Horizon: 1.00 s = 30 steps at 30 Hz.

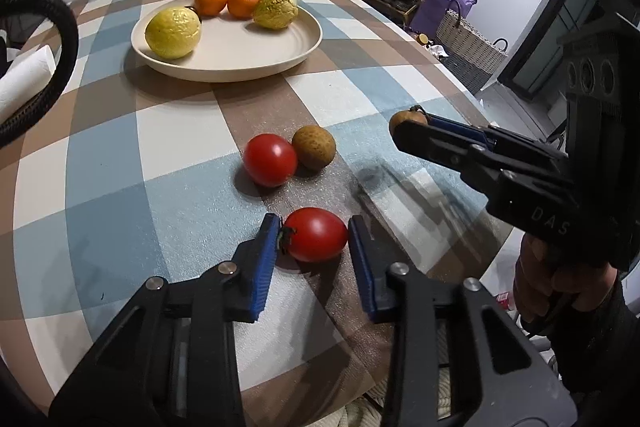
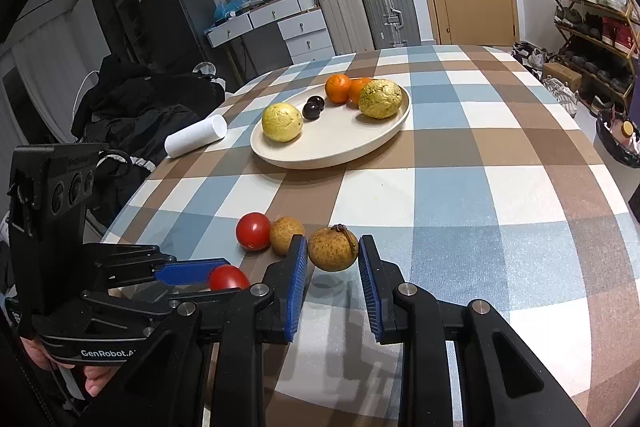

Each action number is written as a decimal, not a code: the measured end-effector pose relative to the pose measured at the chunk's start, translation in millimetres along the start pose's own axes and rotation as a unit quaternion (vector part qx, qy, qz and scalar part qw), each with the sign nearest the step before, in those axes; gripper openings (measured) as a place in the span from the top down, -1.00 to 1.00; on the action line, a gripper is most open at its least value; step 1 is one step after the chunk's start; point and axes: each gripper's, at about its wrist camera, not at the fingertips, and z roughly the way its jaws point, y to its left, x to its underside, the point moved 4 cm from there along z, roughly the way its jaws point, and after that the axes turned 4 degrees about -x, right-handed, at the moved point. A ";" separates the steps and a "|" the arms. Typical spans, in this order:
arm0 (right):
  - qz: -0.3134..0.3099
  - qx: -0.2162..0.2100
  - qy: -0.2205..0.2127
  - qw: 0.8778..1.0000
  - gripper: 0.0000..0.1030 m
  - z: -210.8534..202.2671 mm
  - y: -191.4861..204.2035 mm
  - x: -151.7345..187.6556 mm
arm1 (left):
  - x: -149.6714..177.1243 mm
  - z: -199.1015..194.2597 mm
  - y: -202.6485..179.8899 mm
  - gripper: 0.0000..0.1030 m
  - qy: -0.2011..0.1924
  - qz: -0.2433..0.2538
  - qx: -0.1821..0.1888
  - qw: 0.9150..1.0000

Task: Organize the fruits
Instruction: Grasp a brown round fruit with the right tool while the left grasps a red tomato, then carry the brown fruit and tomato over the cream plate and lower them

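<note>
The left gripper (image 1: 313,241) stands apart around a red tomato (image 1: 316,235) on the checked tablecloth (image 1: 120,155), the right gripper (image 2: 333,259) is clamped on a brown fruit (image 2: 333,248), half hidden from the left, and behind waits the plate (image 2: 340,143) before suitcases (image 2: 368,11).

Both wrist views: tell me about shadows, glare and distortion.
Left wrist view: fisheye bends the table edge; the near tomato carries a white highlight between the left gripper fingers. Right wrist view: the brown fruit in the right gripper throws a shadow below it, apart from it, so it looks lifted; the door frame curves.
</note>
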 end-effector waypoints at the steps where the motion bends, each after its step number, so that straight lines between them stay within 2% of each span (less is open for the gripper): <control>1: 0.000 0.000 0.000 1.000 0.48 0.3 0.0 -0.1 | 0.2 -0.5 0.1 0.38 0.000 -0.001 0.001 1.000; 14: 0.005 0.001 -0.008 1.000 0.48 -2.3 -3.2 -5.2 | -5.7 -8.6 5.7 0.44 -0.003 -0.008 0.018 1.000; 16: 0.013 -0.001 -0.013 1.000 0.48 -2.7 -5.5 -7.8 | -9.9 -12.6 7.5 0.50 -0.008 -0.009 0.019 1.000; 17: 0.020 -0.003 -0.017 1.000 0.48 -3.2 -7.1 -9.7 | -12.2 -14.4 6.8 0.60 -0.009 -0.004 0.019 1.000; 22: 0.042 -0.011 -0.040 0.998 0.48 -2.8 -14.7 -25.5 | -25.4 -17.7 7.4 0.61 -0.016 -0.001 0.029 0.999; 30: 0.057 -0.016 -0.021 0.998 0.48 22.0 -26.1 -29.8 | -29.3 -9.4 18.4 0.61 -0.012 -0.011 0.031 0.999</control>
